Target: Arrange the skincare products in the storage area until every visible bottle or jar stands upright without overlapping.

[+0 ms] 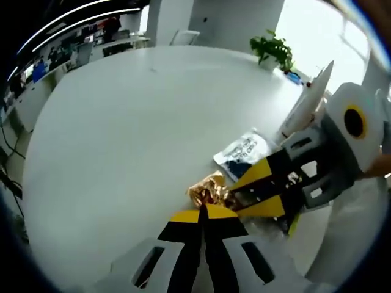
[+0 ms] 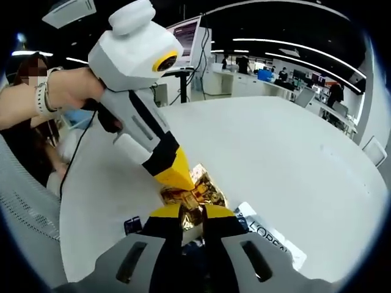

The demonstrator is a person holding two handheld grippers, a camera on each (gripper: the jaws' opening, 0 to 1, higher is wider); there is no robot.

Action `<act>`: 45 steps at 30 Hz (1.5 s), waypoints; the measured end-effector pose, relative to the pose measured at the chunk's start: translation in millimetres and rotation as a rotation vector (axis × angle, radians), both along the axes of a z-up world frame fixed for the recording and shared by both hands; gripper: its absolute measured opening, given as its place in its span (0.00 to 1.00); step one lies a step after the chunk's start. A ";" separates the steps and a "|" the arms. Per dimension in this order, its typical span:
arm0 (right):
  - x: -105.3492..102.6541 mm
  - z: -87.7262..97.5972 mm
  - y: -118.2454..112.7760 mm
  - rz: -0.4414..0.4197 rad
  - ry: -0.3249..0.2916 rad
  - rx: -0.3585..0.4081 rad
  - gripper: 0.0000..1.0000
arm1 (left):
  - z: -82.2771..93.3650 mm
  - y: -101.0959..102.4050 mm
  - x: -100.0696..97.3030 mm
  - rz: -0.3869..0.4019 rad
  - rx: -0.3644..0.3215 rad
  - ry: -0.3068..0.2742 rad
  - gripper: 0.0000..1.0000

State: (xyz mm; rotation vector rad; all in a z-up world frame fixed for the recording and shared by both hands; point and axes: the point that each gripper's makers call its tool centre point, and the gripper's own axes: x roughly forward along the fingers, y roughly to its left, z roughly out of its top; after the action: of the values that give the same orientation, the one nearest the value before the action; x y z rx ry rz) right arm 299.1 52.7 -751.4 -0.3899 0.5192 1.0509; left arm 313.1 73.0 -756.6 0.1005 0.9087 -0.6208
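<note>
Nearest the lens in the left gripper view, the left gripper (image 1: 205, 210) rises from the bottom with its yellow-tipped jaws drawn together, their tips right at the crumpled gold foil packet (image 1: 208, 189); whether they pinch an edge of it I cannot tell. From the right of those tips the right gripper (image 1: 235, 194) reaches in, its jaws closing on the same foil from the other side. In the right gripper view its own jaws (image 2: 192, 212) sit close together around the gold foil (image 2: 194, 195), apparently clamped on it, while the left gripper's yellow tip presses down from above.

Both tools meeting on one crinkled packet suggests it is being held steady on one side and pulled or straightened on the other, likely to free or open it before anything can be stood upright.

Just beyond the right gripper's tips, to the right, lies a flat white L'Oreal sachet (image 2: 269, 235); in the left gripper view it shows as a dark-printed sachet (image 1: 243, 152) past the foil. All rest on the white round table (image 1: 134, 122).

A hand (image 2: 67, 91) with a wristband grips the left tool, angled steeply downward.
</note>
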 end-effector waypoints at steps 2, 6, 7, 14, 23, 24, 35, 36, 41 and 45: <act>0.0 -1.3 -0.7 0.001 0.002 -0.004 0.12 | 0.1 0.1 0.9 0.024 -0.006 0.000 0.00; 2.6 -5.4 -2.1 -0.005 0.009 -0.010 0.13 | -7.3 -2.2 -1.6 0.014 0.014 0.013 0.00; 3.1 -5.9 -2.1 -0.006 0.009 -0.011 0.12 | -5.8 -1.8 -1.4 0.014 0.016 0.007 0.00; 3.8 -9.9 0.8 -0.006 0.024 -0.007 0.13 | -9.0 0.1 2.2 -0.016 0.051 -0.005 0.00; 2.9 -12.9 -0.4 -0.008 0.049 -0.008 0.15 | -5.7 -5.8 -3.0 -0.126 0.124 -0.065 0.01; 2.6 -13.0 -0.3 -0.008 0.047 -0.010 0.15 | -5.1 -5.7 -3.6 -0.133 0.131 -0.075 0.02; 1.5 -12.9 -0.6 -0.018 0.047 -0.006 0.15 | 15.3 4.8 7.0 -0.217 0.199 -0.239 0.10; 1.2 -12.9 -0.7 -0.020 0.049 -0.005 0.15 | 14.2 -0.1 1.4 -0.243 0.197 -0.233 0.10; 1.6 -13.0 -1.1 -0.028 0.049 -0.006 0.15 | 4.6 -3.8 0.8 -0.299 0.224 -0.232 0.13; 2.1 -13.0 -1.7 -0.036 0.054 0.001 0.14 | -1.5 -3.3 5.5 -0.301 0.241 -0.231 0.15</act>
State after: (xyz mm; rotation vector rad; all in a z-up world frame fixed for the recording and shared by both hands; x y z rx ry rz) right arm 301.2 51.0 -764.4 -0.3506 0.5716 1.0289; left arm 318.6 69.7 -758.1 0.5228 0.7452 -0.7590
